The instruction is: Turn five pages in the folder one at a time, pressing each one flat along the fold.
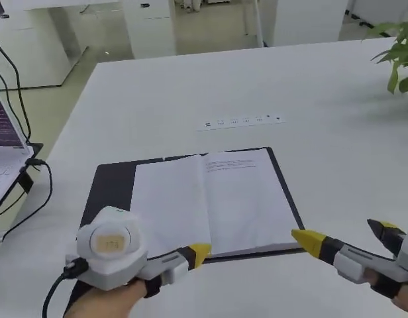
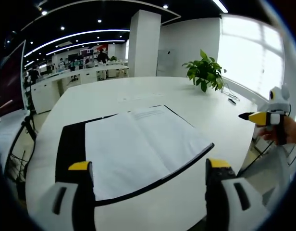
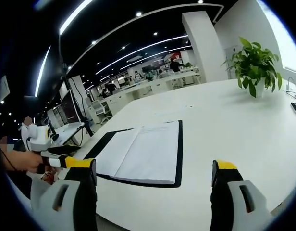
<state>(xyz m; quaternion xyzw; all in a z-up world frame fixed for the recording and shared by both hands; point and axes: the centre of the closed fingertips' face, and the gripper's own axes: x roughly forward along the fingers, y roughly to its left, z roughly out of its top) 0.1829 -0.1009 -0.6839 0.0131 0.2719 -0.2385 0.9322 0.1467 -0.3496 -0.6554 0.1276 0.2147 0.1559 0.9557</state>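
Observation:
The folder (image 1: 210,199) lies open on the white table, with white pages on a black cover (image 1: 108,185). A few printed lines sit at the top of the right page (image 1: 250,199). My left gripper (image 2: 149,166) is open just in front of the folder's near edge, and one yellow fingertip (image 1: 199,252) points at the fold. My right gripper (image 1: 346,235) is open too, with nothing between its jaws, hovering off the folder's near right corner (image 1: 298,246). The right gripper view shows the folder (image 3: 148,154) lying ahead of my right gripper (image 3: 153,163).
A laptop (image 1: 5,149) with black cables (image 1: 38,185) sits at the table's left edge. A socket strip (image 1: 240,121) is set into the table beyond the folder. A potted plant (image 1: 403,53) stands far right.

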